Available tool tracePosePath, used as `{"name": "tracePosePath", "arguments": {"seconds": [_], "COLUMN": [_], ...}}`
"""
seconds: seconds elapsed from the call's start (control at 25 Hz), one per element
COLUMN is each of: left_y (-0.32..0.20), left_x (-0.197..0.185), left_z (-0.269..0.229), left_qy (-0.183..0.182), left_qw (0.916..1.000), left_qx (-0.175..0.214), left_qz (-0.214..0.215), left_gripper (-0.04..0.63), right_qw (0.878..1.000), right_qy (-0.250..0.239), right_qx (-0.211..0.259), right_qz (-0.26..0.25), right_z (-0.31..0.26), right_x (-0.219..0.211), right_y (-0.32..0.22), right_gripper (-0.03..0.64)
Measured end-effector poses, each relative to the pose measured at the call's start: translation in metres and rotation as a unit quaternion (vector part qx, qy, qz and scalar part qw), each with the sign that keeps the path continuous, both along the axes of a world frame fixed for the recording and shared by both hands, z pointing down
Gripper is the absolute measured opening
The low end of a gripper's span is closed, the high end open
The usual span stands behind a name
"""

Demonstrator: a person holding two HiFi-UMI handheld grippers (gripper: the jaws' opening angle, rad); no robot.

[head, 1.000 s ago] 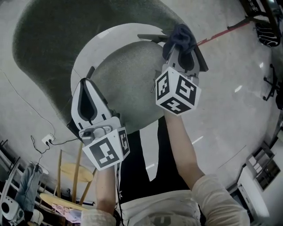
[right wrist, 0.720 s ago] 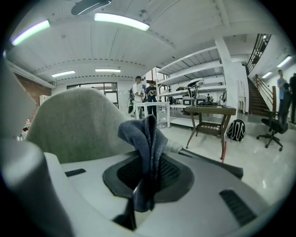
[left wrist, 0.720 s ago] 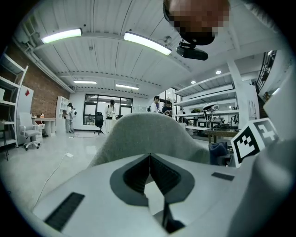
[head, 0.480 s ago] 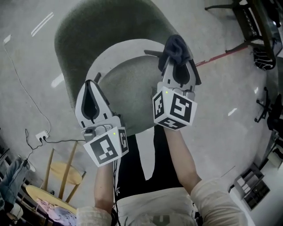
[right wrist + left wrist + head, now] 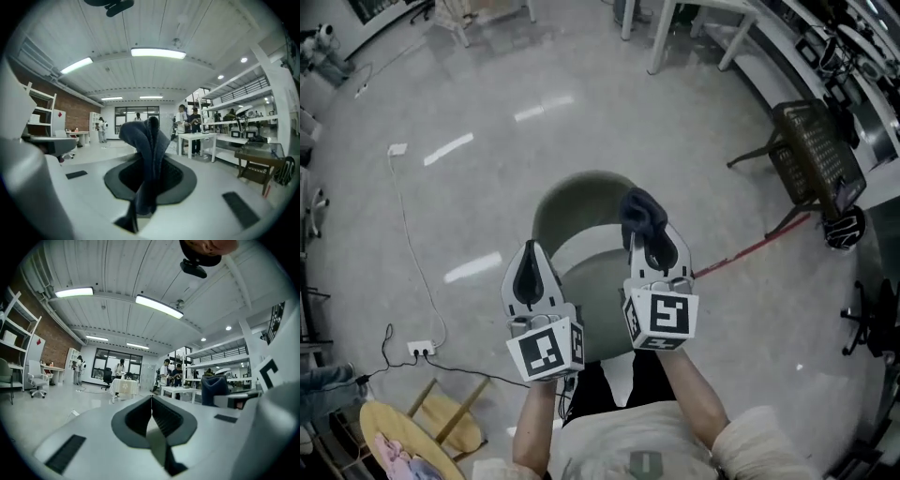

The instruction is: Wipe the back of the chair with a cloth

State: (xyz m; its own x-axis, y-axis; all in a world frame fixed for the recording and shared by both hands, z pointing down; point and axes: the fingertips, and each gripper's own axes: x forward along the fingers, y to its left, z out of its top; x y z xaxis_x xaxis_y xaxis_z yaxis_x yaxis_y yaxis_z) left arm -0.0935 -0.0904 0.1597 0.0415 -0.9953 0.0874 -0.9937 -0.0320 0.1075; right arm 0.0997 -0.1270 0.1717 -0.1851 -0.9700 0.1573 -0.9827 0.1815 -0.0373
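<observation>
The green chair [image 5: 577, 201] stands on the floor far below me, its curved back towards the top of the head view. My right gripper [image 5: 651, 238] is held up above the seat's right side, shut on a dark blue cloth [image 5: 641, 215] that bulges out past the tips. In the right gripper view the cloth [image 5: 149, 145] hangs pinched between the jaws and points into the room. My left gripper [image 5: 529, 251] is beside it on the left, over the seat's left edge, jaws pressed together with nothing in them [image 5: 151, 403].
A dark wicker chair [image 5: 811, 152] stands at the right, with a red rod [image 5: 750, 251] on the floor near it. A white cable runs to a power strip [image 5: 420, 349] at the left. A wooden stool [image 5: 455, 424] is at lower left. People stand at white tables [image 5: 197, 137] across the room.
Both grippers have come up away from the chair, which now looks much smaller and lower. The right gripper still holds the cloth; the left stays shut.
</observation>
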Motion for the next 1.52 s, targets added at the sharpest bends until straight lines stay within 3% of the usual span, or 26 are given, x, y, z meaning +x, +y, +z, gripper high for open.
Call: {"name": "tracePosePath", "arguments": {"seconds": [0.24, 0.56, 0.76, 1.52], "left_y": [0.042, 0.076, 0.071, 0.066], "left_x": [-0.01, 0.004, 0.019, 0.054], "left_z": [-0.085, -0.097, -0.102, -0.127], "left_qy": [0.005, -0.006, -0.021, -0.042], "left_qw": [0.9991, 0.9988, 0.9982, 0.9936], "left_qx": [0.041, 0.048, 0.054, 0.088], "left_qz": [-0.006, -0.002, 0.017, 0.057], "left_gripper": [0.015, 0.015, 0.015, 0.015], "right_qw": [0.997, 0.993, 0.99, 0.99], "right_qy": [0.007, -0.018, -0.027, -0.049], "right_qx": [0.009, 0.029, 0.036, 0.054], "right_qz": [-0.08, -0.115, -0.135, -0.12], "right_z": [-0.066, -0.107, -0.113, -0.118], "right_x": [-0.039, -0.03, -0.035, -0.004], "right_y": [0.046, 0.077, 0.082, 0.09], "right_gripper": [0.058, 0.058, 0.058, 0.058]}}
